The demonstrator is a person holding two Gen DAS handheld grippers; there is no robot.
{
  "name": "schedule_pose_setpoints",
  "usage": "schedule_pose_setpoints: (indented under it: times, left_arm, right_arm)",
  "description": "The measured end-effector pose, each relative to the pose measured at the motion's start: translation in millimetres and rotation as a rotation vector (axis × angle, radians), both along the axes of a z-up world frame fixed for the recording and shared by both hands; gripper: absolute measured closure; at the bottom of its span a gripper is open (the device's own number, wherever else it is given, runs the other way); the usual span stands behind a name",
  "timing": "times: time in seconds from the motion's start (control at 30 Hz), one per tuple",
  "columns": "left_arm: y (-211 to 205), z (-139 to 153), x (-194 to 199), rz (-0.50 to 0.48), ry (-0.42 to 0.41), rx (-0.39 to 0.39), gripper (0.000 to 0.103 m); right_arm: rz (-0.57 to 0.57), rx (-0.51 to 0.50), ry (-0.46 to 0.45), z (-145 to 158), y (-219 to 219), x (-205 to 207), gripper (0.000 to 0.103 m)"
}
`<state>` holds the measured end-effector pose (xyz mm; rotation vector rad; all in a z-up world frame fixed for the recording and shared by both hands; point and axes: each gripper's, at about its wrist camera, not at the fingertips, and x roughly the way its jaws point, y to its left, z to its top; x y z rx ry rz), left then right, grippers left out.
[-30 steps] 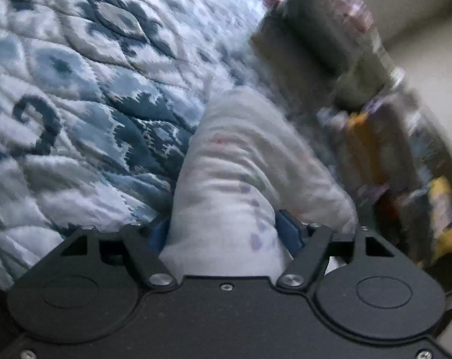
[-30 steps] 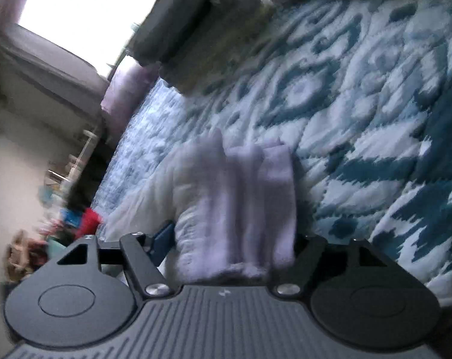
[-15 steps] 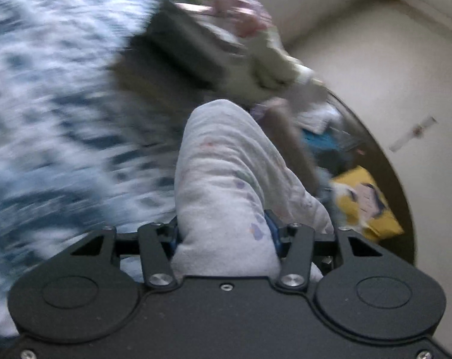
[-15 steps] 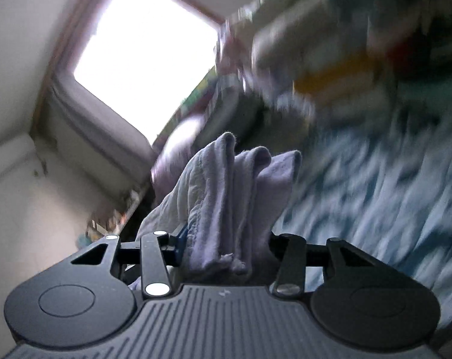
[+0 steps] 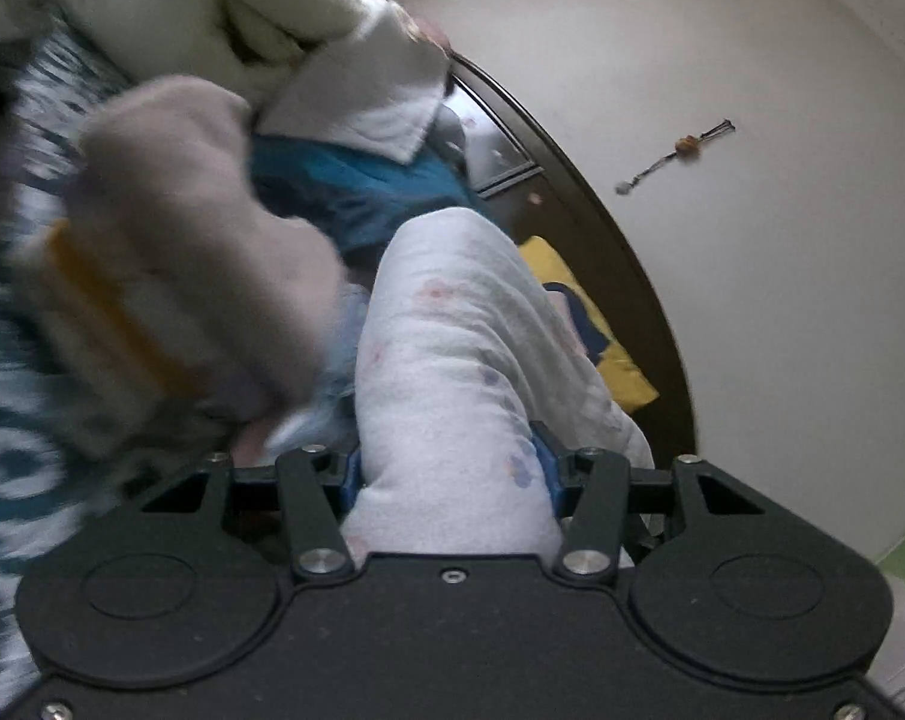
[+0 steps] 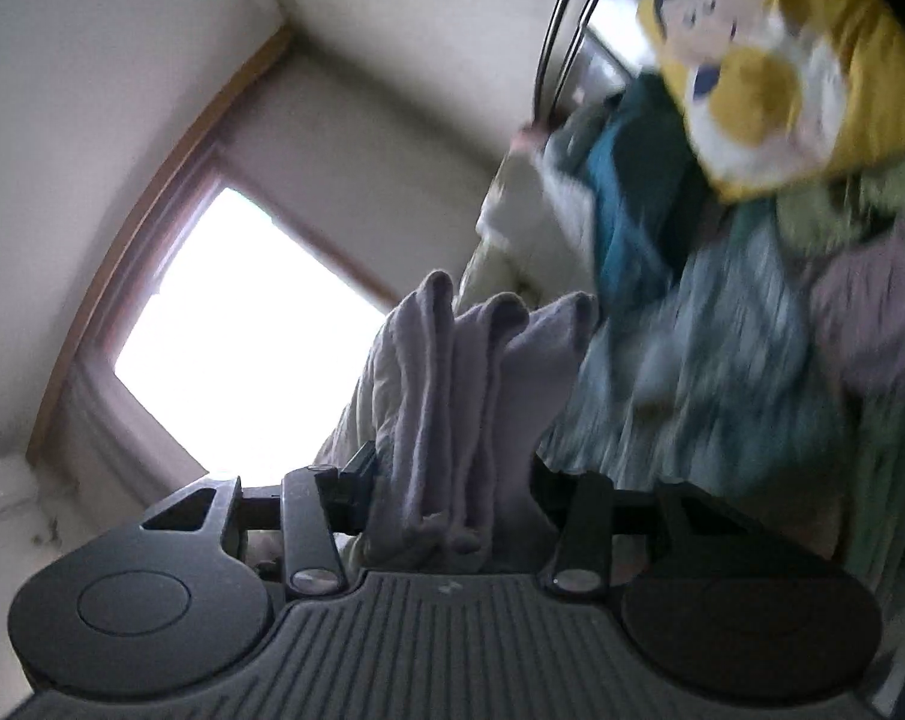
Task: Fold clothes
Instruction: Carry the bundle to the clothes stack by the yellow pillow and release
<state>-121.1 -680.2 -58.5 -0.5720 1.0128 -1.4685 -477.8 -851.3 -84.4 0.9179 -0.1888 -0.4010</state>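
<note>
Left gripper [image 5: 449, 471] is clamped on the white floral garment [image 5: 464, 348], which bulges up between its 2 blue pads and droops forward over them. Right gripper [image 6: 452, 486] pinches a bunched lilac cloth [image 6: 464, 396], 3 folds standing up out of the jaws. It may be the same garment; blur hides that. A yellow cartoon cushion [image 6: 776, 60] sits beyond, against the clothes pile [image 6: 692, 330].

We see pale walls [image 5: 752, 60], a bright wood-framed window [image 6: 236, 324] at left, and a dark curved headboard [image 5: 602, 228].
</note>
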Motion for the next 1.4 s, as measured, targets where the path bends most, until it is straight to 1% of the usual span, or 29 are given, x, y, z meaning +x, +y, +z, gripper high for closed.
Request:
schedule_pose_setpoints:
  times: [0.03, 0.13, 0.2, 0.23, 0.27, 0.33, 0.4, 0.43, 0.47, 0.53, 0.6, 0.63, 0.67, 0.7, 0.73, 0.77, 0.8, 0.87, 0.93, 0.97, 1.0, 1.03, 1.07, 1.17, 1.23, 1.33, 1.4]
  left_arm:
    - [-15.2, 1.8, 1.5, -0.013, 0.005, -0.005, 0.053]
    - [-50.4, 2.4, 8.1, -0.043, 0.059, -0.024, 0.053]
    - [-70.6, -9.8, 16.0, -0.052, 0.116, -0.024, 0.053]
    - [-78.8, -20.5, 20.1, -0.049, 0.137, -0.006, 0.053]
    - [-86.6, -32.0, 24.2, -0.045, 0.156, 0.014, 0.053]
    - [-99.6, -61.3, 32.3, -0.002, 0.191, 0.127, 0.051]
    - [-103.6, -83.6, 34.6, 0.002, 0.212, 0.13, 0.051]
    - [-102.4, -83.6, 33.3, 0.008, 0.209, 0.125, 0.051]
    - [-100.7, -81.5, 31.5, 0.015, 0.204, 0.119, 0.051]
    - [-99.5, -78.0, 29.9, 0.018, 0.197, 0.127, 0.05]
    - [-97.5, -73.4, 28.6, 0.017, 0.191, 0.132, 0.046]
    - [-95.9, -70.1, 28.0, 0.015, 0.189, 0.131, 0.04]
    - [-94.5, -66.4, 29.8, 0.02, 0.182, 0.128, 0.034]
    - [-89.2, -59.1, 28.4, 0.033, 0.16, 0.127, 0.028]
    - [-83.1, -51.2, 26.3, 0.049, 0.134, 0.125, 0.017]
    - [-77.0, -43.2, 24.2, 0.064, 0.108, 0.123, 0.015]
    - [-70.6, -36.7, 21.1, 0.065, 0.076, 0.119, 0.015]
    - [-57.9, -24.6, 14.2, 0.066, 0.013, 0.113, 0.015]
    - [-43.9, -13.7, 2.9, 0.068, -0.05, 0.113, 0.014]
    - [-36.3, -9.5, -4.7, 0.074, -0.097, 0.118, 0.013]
    - [-28.6, -5.4, -12.6, 0.08, -0.147, 0.124, 0.011]
    - [-21.0, -1.4, -20.5, 0.086, -0.197, 0.131, 0.006]
    - [-13.3, 2.7, -28.4, 0.092, -0.247, 0.137, 0.003]
    - [7.9, 8.4, -55.9, 0.113, -0.415, 0.191, 0.001]
    - [22.0, 12.0, -74.4, 0.126, -0.528, 0.228, 0.001]
    - [37.8, 15.0, -102.1, 0.154, -0.672, 0.295, 0.001]
    - [47.8, 20.6, -121.1, 0.163, -0.768, 0.334, 0.0]
  right_arm:
    - [-0.015, 0.003, -0.003, 1.5, -11.3, -0.7, 0.056]
    - [-0.062, 0.012, -0.011, 6.2, -45.3, -2.8, 0.057]
    - [-0.093, 0.019, -0.016, 9.3, -67.9, -4.2, 0.057]
    - [-0.106, 0.036, -0.017, 4.9, -76.7, -3.9, 0.057]
    - [-0.117, 0.066, -0.016, -4.5, -83.4, -2.7, 0.057]
    - [-0.138, 0.16, 0.015, -36.7, -99.9, 8.0, 0.057]
    - [-0.154, 0.256, 0.084, -74.7, -112.9, 19.5, 0.056]
    - [-0.158, 0.267, 0.099, -84.6, -116.2, 22.5, 0.057]
    - [-0.159, 0.249, 0.098, -87.1, -116.8, 23.2, 0.057]
    - [-0.159, 0.229, 0.121, -80.2, -116.3, 24.7, 0.055]
    - [-0.152, 0.231, 0.138, -73.1, -116.0, 24.2, 0.051]
    - [-0.148, 0.235, 0.142, -70.3, -115.6, 23.4, 0.047]
    - [-0.145, 0.234, 0.148, -66.6, -114.2, 22.2, 0.045]
    - [-0.153, 0.212, 0.169, -59.1, -109.3, 19.8, 0.04]
    - [-0.169, 0.177, 0.199, -49.3, -102.1, 16.2, 0.033]
    - [-0.185, 0.142, 0.228, -39.5, -94.9, 12.7, 0.029]
    - [-0.202, 0.108, 0.257, -30.1, -86.6, 8.5, 0.022]
    - [-0.213, 0.061, 0.29, -18.2, -73.4, 0.5, 0.017]
    - [-0.207, 0.032, 0.331, -9.4, -61.0, -5.1, 0.008]
    - [-0.202, 0.018, 0.356, -5.6, -54.1, -6.9, 0.007]
    - [-0.194, 0.004, 0.385, -2.1, -46.8, -7.9, 0.003]
    - [-0.182, -0.011, 0.418, 1.0, -39.1, -8.2, 0.0]
    - [-0.17, -0.026, 0.452, 4.3, -30.6, -8.3, 0.0]
    - [-0.119, -0.054, 0.56, 10.7, -0.9, -5.0, 0.0]
    - [-0.087, -0.063, 0.624, 13.6, 18.3, -2.3, 0.0]
    - [-0.075, -0.069, 0.725, 16.7, 45.0, 2.0, 0.0]
    - [-0.065, -0.066, 0.773, 21.1, 60.5, 4.5, 0.0]
